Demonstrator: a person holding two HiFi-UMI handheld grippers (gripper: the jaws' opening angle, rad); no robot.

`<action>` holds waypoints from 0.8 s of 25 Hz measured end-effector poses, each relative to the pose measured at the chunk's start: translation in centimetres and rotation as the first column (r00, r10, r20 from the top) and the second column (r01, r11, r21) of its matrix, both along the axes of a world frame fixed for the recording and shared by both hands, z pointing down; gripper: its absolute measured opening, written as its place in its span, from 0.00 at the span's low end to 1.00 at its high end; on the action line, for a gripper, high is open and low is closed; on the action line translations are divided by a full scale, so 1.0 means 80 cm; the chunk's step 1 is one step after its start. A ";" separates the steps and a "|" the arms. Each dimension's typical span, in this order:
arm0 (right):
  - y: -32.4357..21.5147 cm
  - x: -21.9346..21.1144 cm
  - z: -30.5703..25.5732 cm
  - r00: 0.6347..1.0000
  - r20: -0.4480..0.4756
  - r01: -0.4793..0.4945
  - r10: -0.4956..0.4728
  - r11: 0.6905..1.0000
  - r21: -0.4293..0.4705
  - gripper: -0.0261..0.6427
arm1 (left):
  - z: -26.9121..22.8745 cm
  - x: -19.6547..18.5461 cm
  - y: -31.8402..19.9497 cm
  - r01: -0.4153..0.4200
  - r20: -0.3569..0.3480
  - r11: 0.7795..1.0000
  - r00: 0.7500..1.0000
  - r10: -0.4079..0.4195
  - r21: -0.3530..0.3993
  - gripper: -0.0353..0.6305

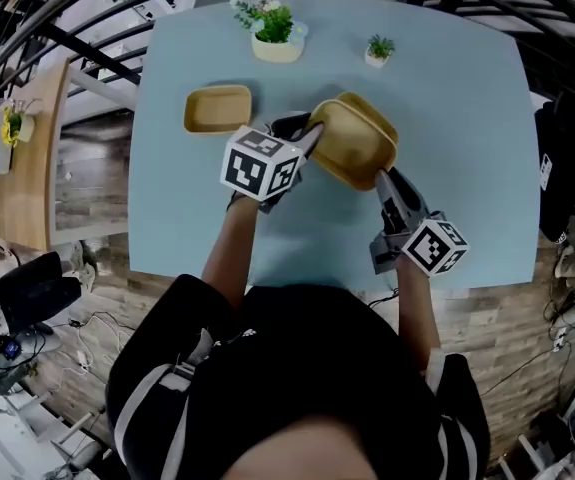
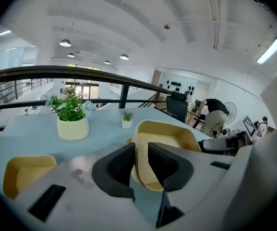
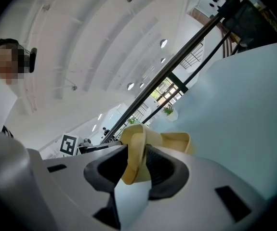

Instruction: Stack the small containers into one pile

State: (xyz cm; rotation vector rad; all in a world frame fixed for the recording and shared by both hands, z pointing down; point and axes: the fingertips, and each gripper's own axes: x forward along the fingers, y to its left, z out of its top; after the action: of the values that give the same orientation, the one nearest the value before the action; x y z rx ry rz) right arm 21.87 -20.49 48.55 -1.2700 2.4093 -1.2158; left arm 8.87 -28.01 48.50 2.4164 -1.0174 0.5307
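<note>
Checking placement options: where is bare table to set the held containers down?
Bare: the table right of the held containers; its near-left corner below the lone container. Crowded: far edge by the potted plant and small plant.

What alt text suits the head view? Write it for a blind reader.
From above, a person in a black top pinches a tilted pair of tan rounded plastic containers by their rims with the left gripper and the right gripper, over a pale blue table. A third tan container lies flat to the left; two potted plants stand at the far edge.
</note>
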 end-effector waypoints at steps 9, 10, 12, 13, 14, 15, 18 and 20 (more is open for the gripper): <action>-0.039 0.016 0.025 1.000 -0.001 -0.022 0.022 0.999 -0.049 0.22 | 0.029 0.019 -0.048 0.021 -0.033 0.999 0.999 -0.022 -0.035 0.18; -0.042 0.017 0.027 1.000 -0.002 -0.023 0.023 0.998 -0.052 0.22 | 0.031 0.020 -0.052 0.024 -0.038 0.999 0.999 -0.025 -0.036 0.18; -0.048 0.020 0.032 1.000 -0.003 -0.025 0.024 0.998 -0.058 0.22 | 0.034 0.023 -0.060 0.030 -0.044 0.999 0.999 -0.031 -0.034 0.18; -0.050 0.021 0.034 1.000 -0.003 -0.026 0.025 0.998 -0.062 0.22 | 0.037 0.025 -0.064 0.032 -0.047 0.999 0.998 -0.034 -0.035 0.18; -0.052 0.022 0.037 1.000 -0.003 -0.027 0.027 0.997 -0.068 0.22 | 0.039 0.027 -0.068 0.035 -0.052 0.999 0.998 -0.037 -0.038 0.18; -0.054 0.024 0.040 1.000 -0.002 -0.030 0.030 0.997 -0.075 0.22 | 0.041 0.029 -0.071 0.037 -0.056 0.998 0.998 -0.040 -0.041 0.18; -0.057 0.032 0.047 0.999 0.005 -0.040 0.041 0.995 -0.092 0.22 | 0.047 0.038 -0.076 0.045 -0.064 0.998 0.997 -0.048 -0.046 0.18; -0.059 0.037 0.049 0.999 0.004 -0.044 0.045 0.995 -0.093 0.22 | 0.050 0.044 -0.079 0.045 -0.065 0.998 0.997 -0.048 -0.049 0.18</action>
State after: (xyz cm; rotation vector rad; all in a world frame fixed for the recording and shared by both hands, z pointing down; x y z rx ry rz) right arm 24.81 -25.23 52.51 -1.3363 2.3324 -1.3313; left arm 12.36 -34.31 52.47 2.3464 -1.0195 0.4510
